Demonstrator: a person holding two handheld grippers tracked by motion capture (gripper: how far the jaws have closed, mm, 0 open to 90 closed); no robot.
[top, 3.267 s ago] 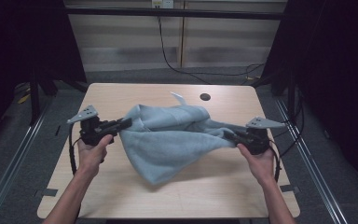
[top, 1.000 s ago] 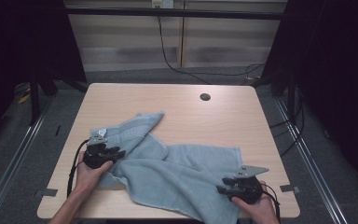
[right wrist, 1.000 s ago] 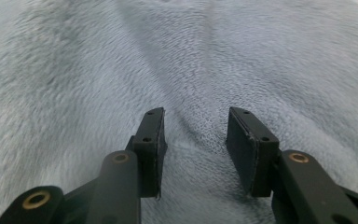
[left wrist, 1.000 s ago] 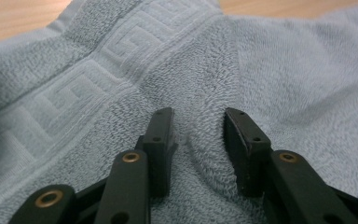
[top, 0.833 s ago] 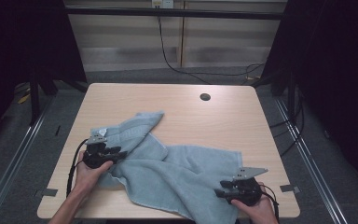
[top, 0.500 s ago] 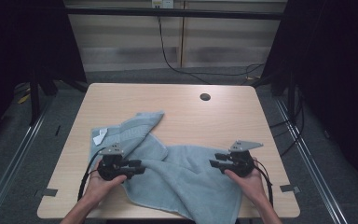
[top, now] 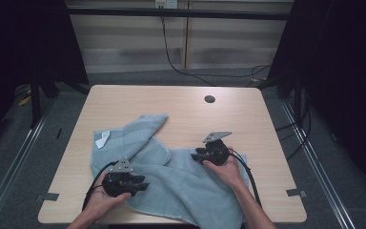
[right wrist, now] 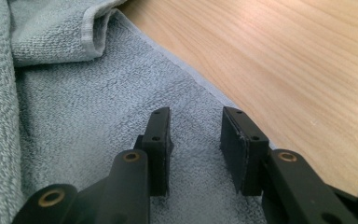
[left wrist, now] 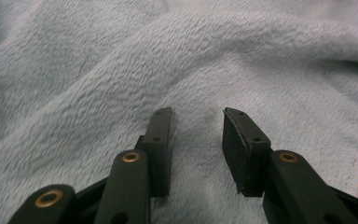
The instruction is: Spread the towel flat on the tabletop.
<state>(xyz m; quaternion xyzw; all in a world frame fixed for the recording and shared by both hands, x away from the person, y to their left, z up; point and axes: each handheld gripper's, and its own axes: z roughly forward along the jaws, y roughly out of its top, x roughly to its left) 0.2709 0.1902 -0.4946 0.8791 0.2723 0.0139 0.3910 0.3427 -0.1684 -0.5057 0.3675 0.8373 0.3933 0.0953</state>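
Still rumpled, the blue towel (top: 171,176) lies unfolded on the counter (top: 248,119); left claw (left wrist: 197,116) and just-narrowing right claw (right wrist: 195,114) hover part-open, gripping nothing.

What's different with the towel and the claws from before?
The blue towel, held up stretched between both claws earlier, now lies rumpled on the table. The left claw moved inward over it; the right claw moved up to the towel's far edge, its jaws closing, nothing between them. The table's round hole stayed put.
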